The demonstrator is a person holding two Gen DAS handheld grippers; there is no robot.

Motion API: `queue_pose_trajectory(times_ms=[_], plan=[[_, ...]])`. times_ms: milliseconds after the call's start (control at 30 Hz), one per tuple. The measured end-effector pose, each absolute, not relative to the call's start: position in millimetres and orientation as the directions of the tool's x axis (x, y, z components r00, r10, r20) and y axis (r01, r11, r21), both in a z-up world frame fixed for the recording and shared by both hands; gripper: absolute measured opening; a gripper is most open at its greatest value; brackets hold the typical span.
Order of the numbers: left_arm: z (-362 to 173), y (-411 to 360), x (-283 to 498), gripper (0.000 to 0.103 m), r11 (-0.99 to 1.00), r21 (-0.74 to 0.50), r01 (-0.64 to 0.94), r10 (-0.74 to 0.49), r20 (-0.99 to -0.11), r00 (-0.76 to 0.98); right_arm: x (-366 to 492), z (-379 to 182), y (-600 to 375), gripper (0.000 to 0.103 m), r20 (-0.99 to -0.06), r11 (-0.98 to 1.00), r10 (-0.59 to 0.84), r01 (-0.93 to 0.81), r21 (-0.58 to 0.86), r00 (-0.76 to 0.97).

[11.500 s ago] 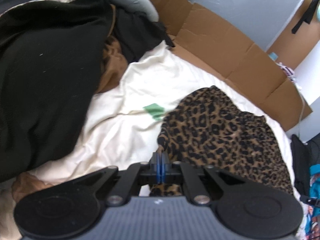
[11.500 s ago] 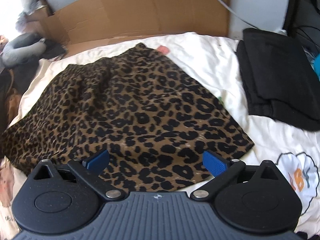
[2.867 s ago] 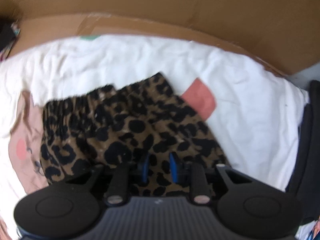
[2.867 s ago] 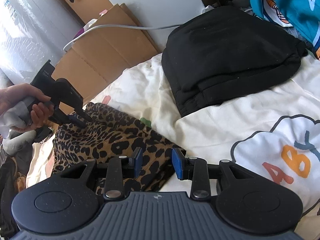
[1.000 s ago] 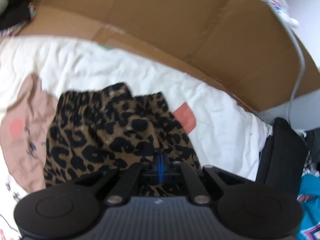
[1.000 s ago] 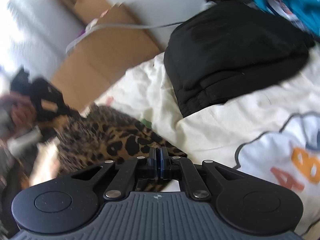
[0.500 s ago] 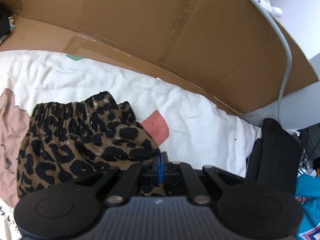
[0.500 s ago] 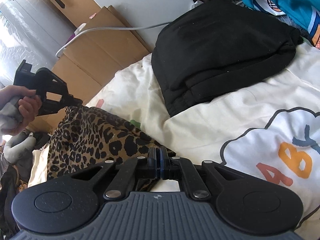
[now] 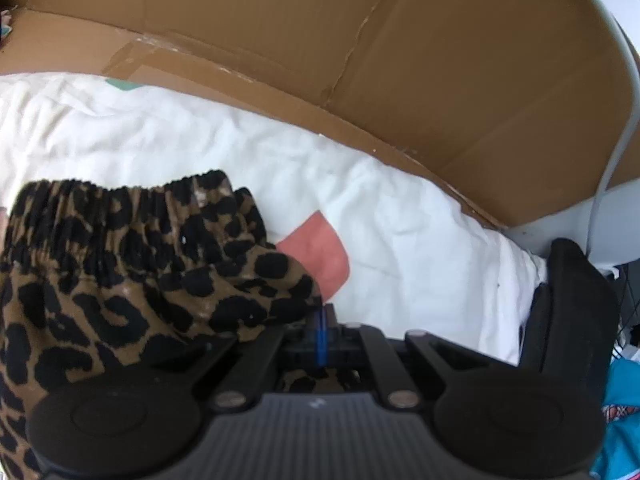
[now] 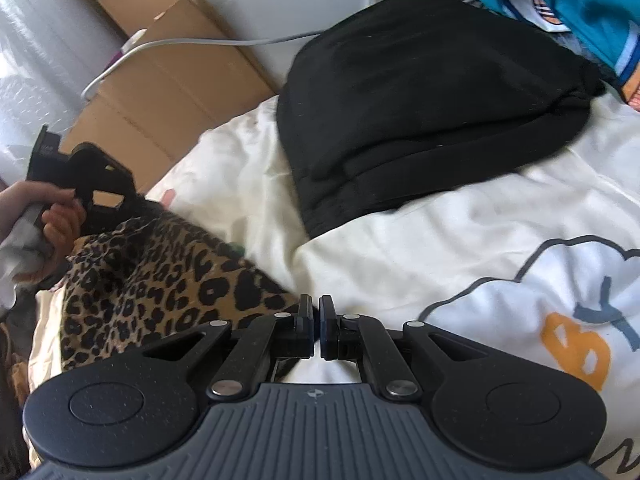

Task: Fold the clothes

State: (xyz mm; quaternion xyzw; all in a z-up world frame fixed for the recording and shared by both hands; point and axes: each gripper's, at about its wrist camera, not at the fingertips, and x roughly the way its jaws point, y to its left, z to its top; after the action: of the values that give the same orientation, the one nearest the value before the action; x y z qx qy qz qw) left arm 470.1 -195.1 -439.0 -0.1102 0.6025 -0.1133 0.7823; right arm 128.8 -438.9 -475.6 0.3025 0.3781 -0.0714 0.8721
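On the bed (image 10: 460,240), both claws pinch the leopard skirt (image 9: 120,280): left claw (image 9: 321,332) near its waistband, right claw (image 10: 316,320) at a lower corner. Judged mid-fold; next, carry both corners across evenly.

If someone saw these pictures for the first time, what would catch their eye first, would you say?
Probably the leopard-print garment bunched on the white bedding, its edge pinched in the left gripper. Next, the folded black garment lying further back on the bed, and the brown cardboard lining the wall behind.
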Motion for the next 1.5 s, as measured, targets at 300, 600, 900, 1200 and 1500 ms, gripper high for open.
queue_pose_trajectory(times_ms=[300, 600, 900, 1200, 1500], plan=[[-422, -194, 472, 0.018, 0.934, -0.342, 0.101, -0.356, -0.909, 0.216, 117, -455, -441, 0.000, -0.640, 0.777, 0.105, 0.339, 0.531, 0.761], [-398, -182, 449, 0.018, 0.910, -0.367, 0.193, -0.401, -0.898, 0.181, 121, -442, -419, 0.002, -0.595, 0.787, 0.162, 0.261, 0.559, 0.787], [-424, -190, 407, 0.013, 0.898, -0.364, 0.247, -0.390, -0.918, 0.066, 131, -451, -393, 0.002, -0.624, 0.798, 0.223, 0.227, 0.558, 0.749], [-446, -217, 390, 0.010, 0.881, -0.377, 0.287, -0.404, -0.914, 0.038, 140, -463, -393, 0.003, -0.677, 0.822, 0.205, 0.251, 0.512, 0.707], [-457, -226, 390, 0.000, 0.874, -0.389, 0.291, -0.421, -0.906, 0.053, 147, -471, -400, 0.004, -0.702, 0.841, 0.160, 0.277, 0.465, 0.694]])
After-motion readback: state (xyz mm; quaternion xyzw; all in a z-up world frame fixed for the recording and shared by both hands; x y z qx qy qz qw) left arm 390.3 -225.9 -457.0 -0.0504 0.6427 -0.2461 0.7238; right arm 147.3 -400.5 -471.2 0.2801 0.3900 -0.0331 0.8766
